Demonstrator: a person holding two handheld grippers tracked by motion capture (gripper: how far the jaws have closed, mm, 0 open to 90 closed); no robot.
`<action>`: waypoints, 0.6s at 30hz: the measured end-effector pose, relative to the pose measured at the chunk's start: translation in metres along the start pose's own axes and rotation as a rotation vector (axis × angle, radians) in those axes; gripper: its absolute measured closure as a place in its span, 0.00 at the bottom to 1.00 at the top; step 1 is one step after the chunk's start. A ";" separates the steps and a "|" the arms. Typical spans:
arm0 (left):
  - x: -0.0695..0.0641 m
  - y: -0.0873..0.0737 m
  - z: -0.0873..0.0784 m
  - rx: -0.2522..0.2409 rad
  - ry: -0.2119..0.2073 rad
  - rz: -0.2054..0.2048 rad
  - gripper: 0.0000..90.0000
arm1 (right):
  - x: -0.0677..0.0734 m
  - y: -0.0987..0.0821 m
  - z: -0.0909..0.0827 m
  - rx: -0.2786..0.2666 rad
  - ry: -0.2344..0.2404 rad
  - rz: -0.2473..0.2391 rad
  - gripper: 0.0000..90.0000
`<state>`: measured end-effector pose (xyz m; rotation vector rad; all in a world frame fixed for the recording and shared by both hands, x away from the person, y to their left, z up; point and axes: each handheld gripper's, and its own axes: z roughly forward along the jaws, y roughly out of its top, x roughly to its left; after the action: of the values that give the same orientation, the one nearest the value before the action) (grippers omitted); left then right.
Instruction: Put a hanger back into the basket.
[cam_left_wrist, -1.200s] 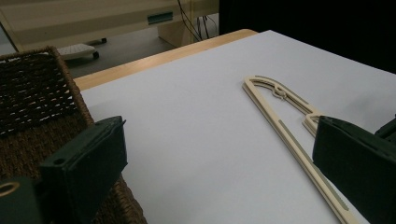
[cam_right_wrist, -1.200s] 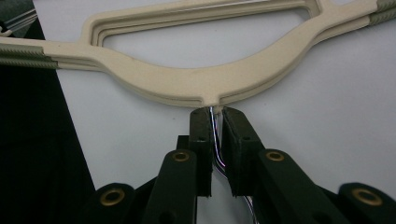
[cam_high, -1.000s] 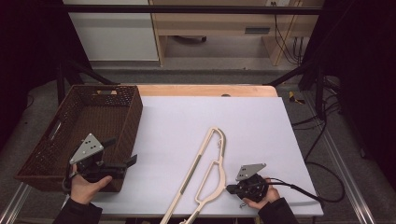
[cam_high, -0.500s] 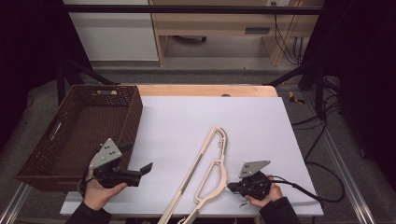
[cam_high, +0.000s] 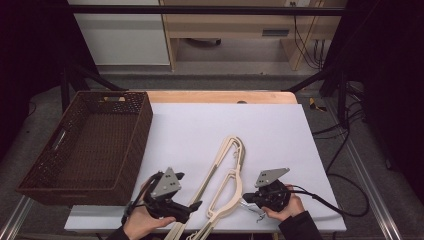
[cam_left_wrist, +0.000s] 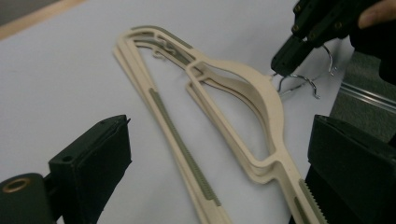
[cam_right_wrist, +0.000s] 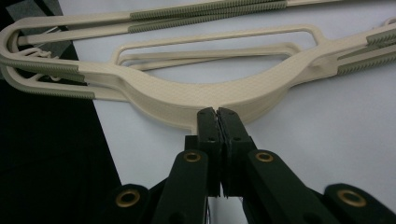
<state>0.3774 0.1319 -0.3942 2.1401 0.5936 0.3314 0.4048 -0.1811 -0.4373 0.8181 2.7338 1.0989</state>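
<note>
The right hand-held gripper (cam_high: 252, 201) has its jaws pressed together at the neck of the stacked cream hangers (cam_high: 223, 187), right where the metal hooks (cam_left_wrist: 299, 81) come out; whether a wire is pinched between the pads cannot be told from the right gripper view, since the jaws meet flush against the plastic. The left hand-held gripper (cam_high: 192, 207) has its jaws spread wide and holds nothing. It sits low over the near edge of the white counter (cam_high: 280, 130), with the lower arm of the hangers running between its jaws and untouched by either one.

Judging by the layout, the work is at an early stage: the hangers lie flat on the counter, well apart from the brown wicker basket (cam_high: 47, 187) at the left, which looks empty. What seems left is for the left hand-held gripper to close on that arm, then lifting or separating the stack.
</note>
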 end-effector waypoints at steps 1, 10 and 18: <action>-0.003 0.001 0.006 0.016 -0.012 0.005 0.07 | 0.000 0.001 -0.001 0.004 0.003 0.000 0.99; -0.025 0.014 0.060 0.157 -0.110 0.067 0.18 | 0.002 0.006 -0.004 0.007 -0.002 0.007 0.99; -0.036 0.015 0.102 0.259 -0.163 0.070 0.38 | 0.002 0.006 -0.004 0.004 -0.002 0.003 0.99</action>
<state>0.3958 0.0363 -0.4434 2.4125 0.4902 0.1205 0.4043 -0.1789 -0.4303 0.8237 2.7355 1.0928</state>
